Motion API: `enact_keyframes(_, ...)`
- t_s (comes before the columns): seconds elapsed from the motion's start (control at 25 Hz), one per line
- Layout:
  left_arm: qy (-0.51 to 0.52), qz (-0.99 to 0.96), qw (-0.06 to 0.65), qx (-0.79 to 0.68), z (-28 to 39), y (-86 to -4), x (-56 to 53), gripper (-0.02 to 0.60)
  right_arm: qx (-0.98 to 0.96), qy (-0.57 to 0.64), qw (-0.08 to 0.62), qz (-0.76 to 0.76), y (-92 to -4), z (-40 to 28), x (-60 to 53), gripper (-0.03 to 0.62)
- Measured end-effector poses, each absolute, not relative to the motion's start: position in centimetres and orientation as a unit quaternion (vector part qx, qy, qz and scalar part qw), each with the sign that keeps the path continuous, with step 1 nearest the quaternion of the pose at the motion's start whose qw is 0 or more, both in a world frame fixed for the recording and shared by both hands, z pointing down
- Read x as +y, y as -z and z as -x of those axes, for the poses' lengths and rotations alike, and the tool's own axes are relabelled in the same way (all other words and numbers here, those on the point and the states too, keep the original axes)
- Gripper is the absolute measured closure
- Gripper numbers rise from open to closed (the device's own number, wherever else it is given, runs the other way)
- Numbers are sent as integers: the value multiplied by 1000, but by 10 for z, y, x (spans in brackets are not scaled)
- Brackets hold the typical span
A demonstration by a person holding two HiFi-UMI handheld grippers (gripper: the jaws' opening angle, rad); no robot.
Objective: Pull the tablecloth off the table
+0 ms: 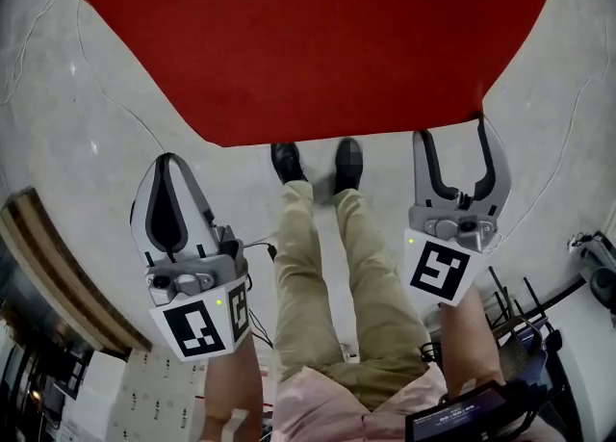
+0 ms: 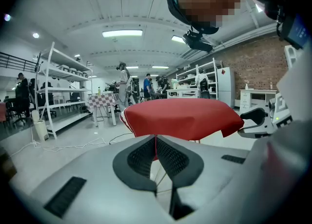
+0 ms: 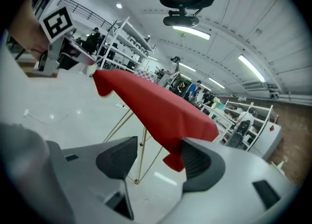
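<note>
A red tablecloth covers the table ahead of me; it also shows in the left gripper view as the red cloth and in the right gripper view as the red cloth over thin golden table legs. My left gripper is shut with nothing in it, just short of the cloth's near edge; its pads meet. My right gripper stands open below the cloth's near right corner. In its own view the right gripper frames the hanging corner, untouched.
The person's legs and black shoes stand between the grippers at the table's edge. Cables trail over the grey floor. A checkered table, white shelving and several people lie beyond. Black equipment sits at the lower right.
</note>
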State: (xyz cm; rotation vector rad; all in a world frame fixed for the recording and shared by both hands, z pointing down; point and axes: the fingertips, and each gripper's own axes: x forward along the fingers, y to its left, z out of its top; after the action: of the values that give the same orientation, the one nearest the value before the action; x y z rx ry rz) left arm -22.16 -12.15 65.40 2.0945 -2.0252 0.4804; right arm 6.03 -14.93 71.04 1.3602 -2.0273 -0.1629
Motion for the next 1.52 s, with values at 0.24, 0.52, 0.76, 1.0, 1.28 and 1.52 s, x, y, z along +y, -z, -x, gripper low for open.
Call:
enact_keyframes(0.24,-172,-706,100,-679,227,-671,-119,555,-752,127,388,-518,-723,-51,-169,318)
enact_keyframes(0.52,-163,-714,91,-675,229,-654,-112,555,-771,171,348,-505,-666,-34,-163,487)
enact_keyframes(0.76,-129,-755,79,-638,208,-638,-102,554,-782,150,342,-499,-627,-16,-161,539)
enact_keyframes(1.0,-112,-785,77,-604,151,-617,-120,357,-786,118,336,-505,-580,-36,-182,540)
enact_keyframes(1.28,-137,-794,55,-589,132,-624,-129,257,-793,108,333,-499,-553,-17,-184,540)
enact_keyframes(1.52,-140,-793,41,-592,118,-625,-152,205,-801,73,330,-494,-533,-5,-197,540)
